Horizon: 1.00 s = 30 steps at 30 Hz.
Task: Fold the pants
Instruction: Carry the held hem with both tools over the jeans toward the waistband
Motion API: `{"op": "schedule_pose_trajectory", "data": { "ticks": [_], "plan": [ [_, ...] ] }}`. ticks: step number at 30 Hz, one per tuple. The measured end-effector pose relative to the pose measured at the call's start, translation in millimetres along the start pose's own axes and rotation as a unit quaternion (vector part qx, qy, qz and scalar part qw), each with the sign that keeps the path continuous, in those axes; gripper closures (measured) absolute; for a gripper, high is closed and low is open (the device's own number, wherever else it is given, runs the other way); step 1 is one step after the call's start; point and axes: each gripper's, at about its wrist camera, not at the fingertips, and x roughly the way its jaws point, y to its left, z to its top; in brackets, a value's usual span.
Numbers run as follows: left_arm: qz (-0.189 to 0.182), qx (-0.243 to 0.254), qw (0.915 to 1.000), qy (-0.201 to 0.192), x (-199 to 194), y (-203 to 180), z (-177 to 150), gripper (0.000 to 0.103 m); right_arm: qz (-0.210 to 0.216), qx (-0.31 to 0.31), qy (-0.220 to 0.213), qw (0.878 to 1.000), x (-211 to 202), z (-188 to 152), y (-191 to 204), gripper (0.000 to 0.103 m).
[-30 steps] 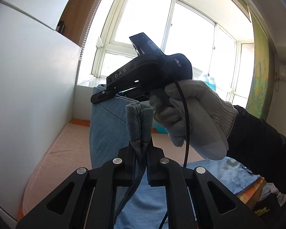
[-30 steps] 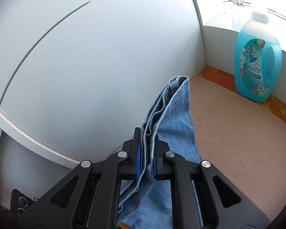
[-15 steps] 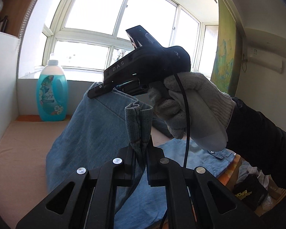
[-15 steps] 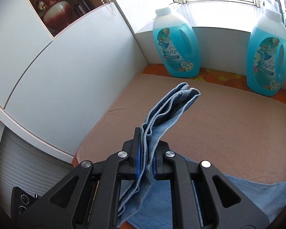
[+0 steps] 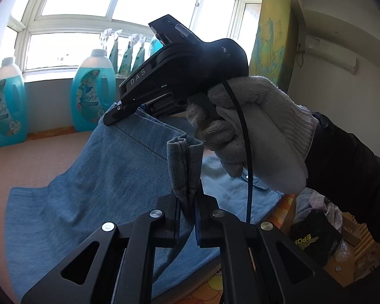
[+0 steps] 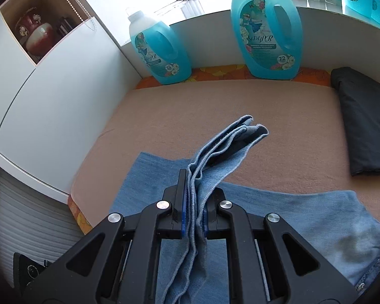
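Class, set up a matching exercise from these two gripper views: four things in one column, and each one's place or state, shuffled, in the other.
Things:
1. jeans
2. detergent bottle
3. dark folded cloth
4. vase

Places or states:
A. in an open cupboard nook
B. clamped in both grippers' jaws
C. lying at the mat's right edge
D. standing against the wall under the window

Pairs: 1-B, 2-D, 3-C, 4-A

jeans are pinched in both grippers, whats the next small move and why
Probably lower both hems onto the jeans lying flat on the mat. The left gripper and right gripper each clamp a hem in the air above the flat part.
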Motion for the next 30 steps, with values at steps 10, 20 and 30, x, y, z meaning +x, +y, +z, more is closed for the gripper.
{"op": "schedule_pose_trajectory", "data": {
  "ticks": [10,20,30],
  "plan": [
    [-0.037,0.006,0.9988,0.032,34.2,-21.0,-1.4,0.096,-0.04,0.02,0.01,0.999,-15.9,-27.9,-58.4,0.094],
    [-0.088,0.034,0.9944,0.047,77.7,-70.6,-0.1,0.096,-0.07,0.05,-0.007,0.996,-65.5,-52.8,-117.5,0.094],
    [-0.132,0.054,0.9878,0.062,116.7,-111.8,7.6,0.096,-0.1,0.069,-0.029,0.992,-114.2,-72.7,-166.2,0.094]
  ]
}}
